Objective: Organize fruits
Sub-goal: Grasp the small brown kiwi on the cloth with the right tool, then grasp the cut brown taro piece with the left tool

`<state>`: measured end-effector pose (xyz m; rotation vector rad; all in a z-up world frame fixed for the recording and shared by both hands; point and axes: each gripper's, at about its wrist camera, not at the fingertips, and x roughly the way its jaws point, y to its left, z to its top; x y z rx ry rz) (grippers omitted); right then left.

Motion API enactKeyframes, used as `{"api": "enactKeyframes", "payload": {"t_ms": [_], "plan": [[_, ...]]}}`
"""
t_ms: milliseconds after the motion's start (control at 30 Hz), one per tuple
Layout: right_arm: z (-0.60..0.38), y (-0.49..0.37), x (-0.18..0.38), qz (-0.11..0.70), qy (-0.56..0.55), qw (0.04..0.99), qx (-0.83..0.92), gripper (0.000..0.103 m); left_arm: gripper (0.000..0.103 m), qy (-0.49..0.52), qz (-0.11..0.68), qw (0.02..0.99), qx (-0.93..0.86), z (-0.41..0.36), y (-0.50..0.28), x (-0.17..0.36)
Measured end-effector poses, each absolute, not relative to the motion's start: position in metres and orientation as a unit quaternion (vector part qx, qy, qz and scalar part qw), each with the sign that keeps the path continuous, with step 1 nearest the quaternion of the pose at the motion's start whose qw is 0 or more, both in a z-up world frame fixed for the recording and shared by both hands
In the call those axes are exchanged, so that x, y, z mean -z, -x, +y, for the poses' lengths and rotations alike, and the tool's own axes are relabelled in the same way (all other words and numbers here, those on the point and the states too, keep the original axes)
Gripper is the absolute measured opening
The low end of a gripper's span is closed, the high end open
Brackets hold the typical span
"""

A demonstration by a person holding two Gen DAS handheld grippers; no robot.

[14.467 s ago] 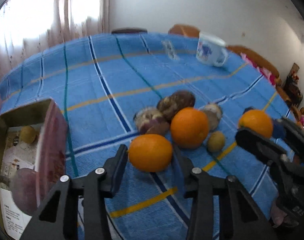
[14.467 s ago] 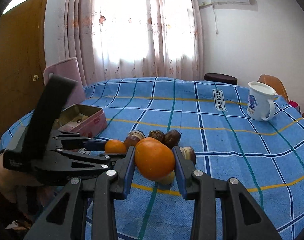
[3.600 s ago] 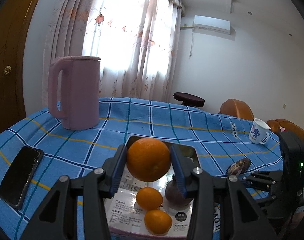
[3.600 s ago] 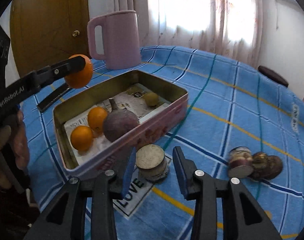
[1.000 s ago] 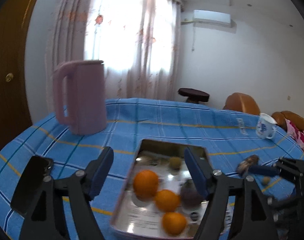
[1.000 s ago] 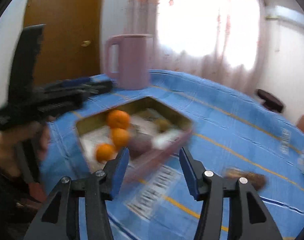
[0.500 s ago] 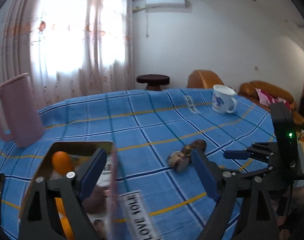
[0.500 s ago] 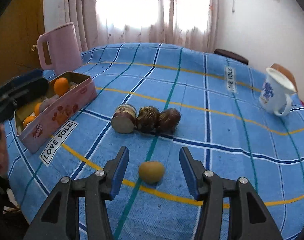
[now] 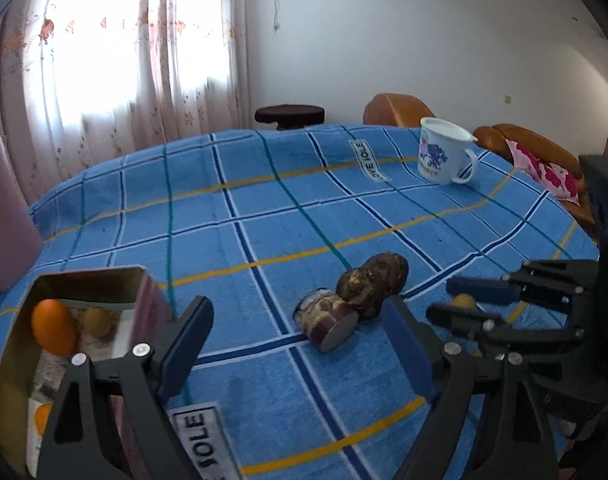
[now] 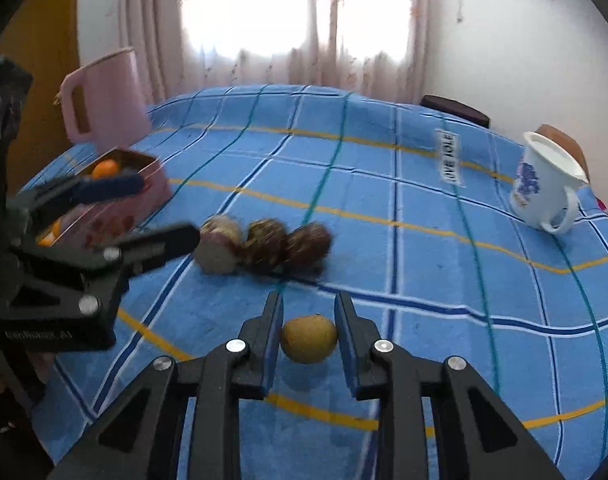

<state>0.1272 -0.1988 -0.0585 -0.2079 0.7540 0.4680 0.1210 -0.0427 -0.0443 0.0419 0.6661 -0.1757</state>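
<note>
Four fruits left on the desk, one now in the pinch

Four pieces of fruit lie outside the tin (image 9: 83,276): three dark brown ones (image 10: 263,246) in a touching row, and a small yellow-green fruit (image 10: 308,338) just nearer the right-hand camera. The right tool (image 10: 308,330) has its pads pressed against both sides of that small fruit, which sits on the blue checked cloth (image 9: 263,240) over a yellow stripe. The grip looks centred, with the fruit's widest part between the pads.

The left tool (image 9: 295,344) is spread wide and easing slightly inward, with nothing between its pads. In its own view the brown row (image 9: 356,300) sits at about one o'clock beyond its tips, the nearest piece showing a flat cut face. The tin lies at nine o'clock, holding an orange (image 9: 53,326) and a small yellow fruit (image 9: 97,322).

To do this step well, I judge the right hand should lift straight up before swinging toward the tin, which sits at about ten o'clock in its view. A round, smooth fruit can squirt out of flat pads if dragged sideways along the cloth. Carrying it high enough to clear the tin's rim matters too. The left tool stands close by, between the fruit and the tin, so the two could collide unless one gives way. The white mug (image 10: 544,188) at two o'clock is well apart and no obstacle.
</note>
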Motion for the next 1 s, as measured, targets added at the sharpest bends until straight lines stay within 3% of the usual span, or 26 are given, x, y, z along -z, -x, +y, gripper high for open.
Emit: {"api": "enactKeyframes", "payload": {"t_ms": [300,367,467,1000], "plan": [[-0.204,-0.13,0.056,0.36,0.087,0.902,-0.221,0.028,0.063,0.001,0.39,0.913,0.118,-0.048,-0.151,0.062],[-0.204,-0.131,0.057,0.362,0.085,0.901,-0.223,0.028,0.062,0.011,0.401,0.906,0.132,-0.048,-0.154,0.065],[-0.204,-0.131,0.057,0.361,0.085,0.901,-0.225,0.028,0.047,0.026,0.41,0.9,0.144,-0.045,-0.155,0.068],[-0.21,-0.111,0.04,0.296,0.077,0.918,-0.251,0.028,0.046,0.011,0.333,0.935,0.122,-0.043,-0.12,0.046]]}}
